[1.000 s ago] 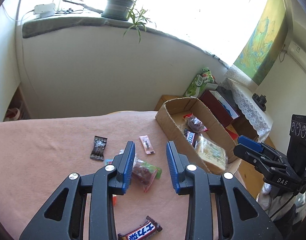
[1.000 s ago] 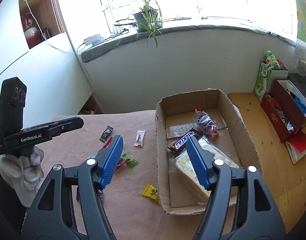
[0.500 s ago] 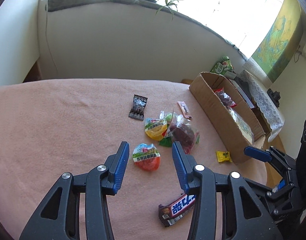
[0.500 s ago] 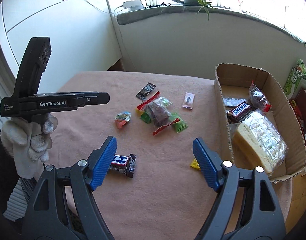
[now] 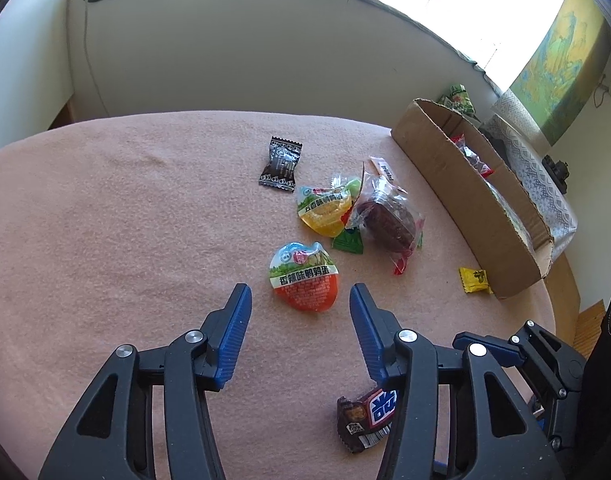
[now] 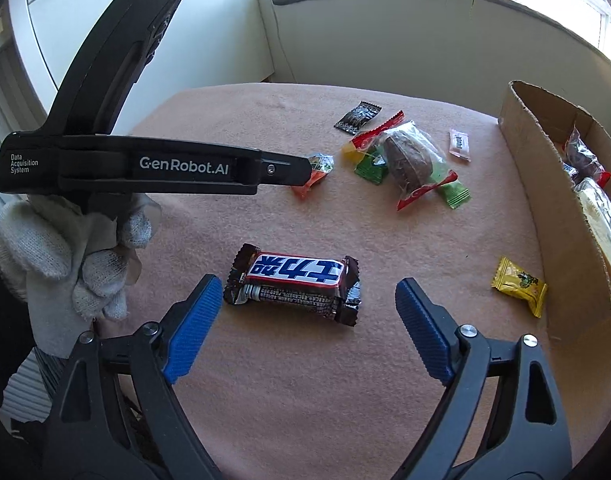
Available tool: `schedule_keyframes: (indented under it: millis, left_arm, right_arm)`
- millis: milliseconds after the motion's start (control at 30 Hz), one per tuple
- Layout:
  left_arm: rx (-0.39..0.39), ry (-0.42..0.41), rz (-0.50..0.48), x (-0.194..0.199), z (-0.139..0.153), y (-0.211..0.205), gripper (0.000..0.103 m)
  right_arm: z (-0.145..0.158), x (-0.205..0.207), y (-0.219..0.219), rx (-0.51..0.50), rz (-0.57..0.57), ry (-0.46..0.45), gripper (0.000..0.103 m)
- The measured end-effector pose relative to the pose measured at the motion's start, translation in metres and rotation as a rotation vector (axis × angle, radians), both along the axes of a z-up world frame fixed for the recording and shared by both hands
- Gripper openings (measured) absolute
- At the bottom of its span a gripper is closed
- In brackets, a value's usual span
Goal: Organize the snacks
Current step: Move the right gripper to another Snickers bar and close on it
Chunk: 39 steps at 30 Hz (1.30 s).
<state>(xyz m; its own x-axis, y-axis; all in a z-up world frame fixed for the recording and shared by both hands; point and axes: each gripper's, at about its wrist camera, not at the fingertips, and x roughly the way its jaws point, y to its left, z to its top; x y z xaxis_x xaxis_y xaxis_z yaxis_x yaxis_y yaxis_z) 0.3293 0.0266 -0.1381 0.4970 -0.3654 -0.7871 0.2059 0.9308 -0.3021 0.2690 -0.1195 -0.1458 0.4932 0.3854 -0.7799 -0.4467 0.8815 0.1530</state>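
I am holding my right gripper (image 6: 301, 312) wide over the chocolate bar (image 6: 295, 282), jaws having just been opening, nothing gripped; its long axis is running jaw to jaw (awkward). My left gripper (image 5: 299, 308), also parted and empty, is facing the orange egg pack (image 5: 305, 282).

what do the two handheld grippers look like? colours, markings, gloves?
Both are black plastic with blue ribbed pads and silver pivot screws: the left gripper and the right gripper. The left's side reads "GenRobot.AI" and "Data Acquisition System". A white knit glove covers the hand holding it.

Both wrist views look steeply down, close, sharing the snack-strewn tabletop (image 5: 105, 220).
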Motion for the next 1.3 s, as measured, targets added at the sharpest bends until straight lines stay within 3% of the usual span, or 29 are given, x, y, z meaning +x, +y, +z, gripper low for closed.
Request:
schedule_keyframes:
  millis: [333,533,700,1100,1300]
  left_arm:
    - [0.025,0.014,-0.031,0.011,-0.013,-0.013,0.05]
    - [0.044,-0.005,-0.035,0.013,-0.011,-0.015,0.05]
    - [0.072,-0.031,-0.036,0.011,-0.013,-0.018,0.039]
    - [0.071,-0.045,-0.036,0.011,-0.012,-0.017,0.039]
    - [0.068,-0.06,-0.022,0.006,-0.007,-0.01,0.038]
  right_arm:
    - [-0.008,0.007,0.025,-0.04,-0.02,-0.005,0.092]
    - [-0.015,0.006,0.039,-0.14,-0.011,-0.04,0.092]
    - [-0.016,0.006,0.042,-0.163,-0.015,-0.045,0.091]
    - [-0.013,0.008,0.031,-0.119,-0.016,-0.025,0.057]
    - [-0.008,0.009,0.017,-0.086,-0.017,-0.019,0.051]
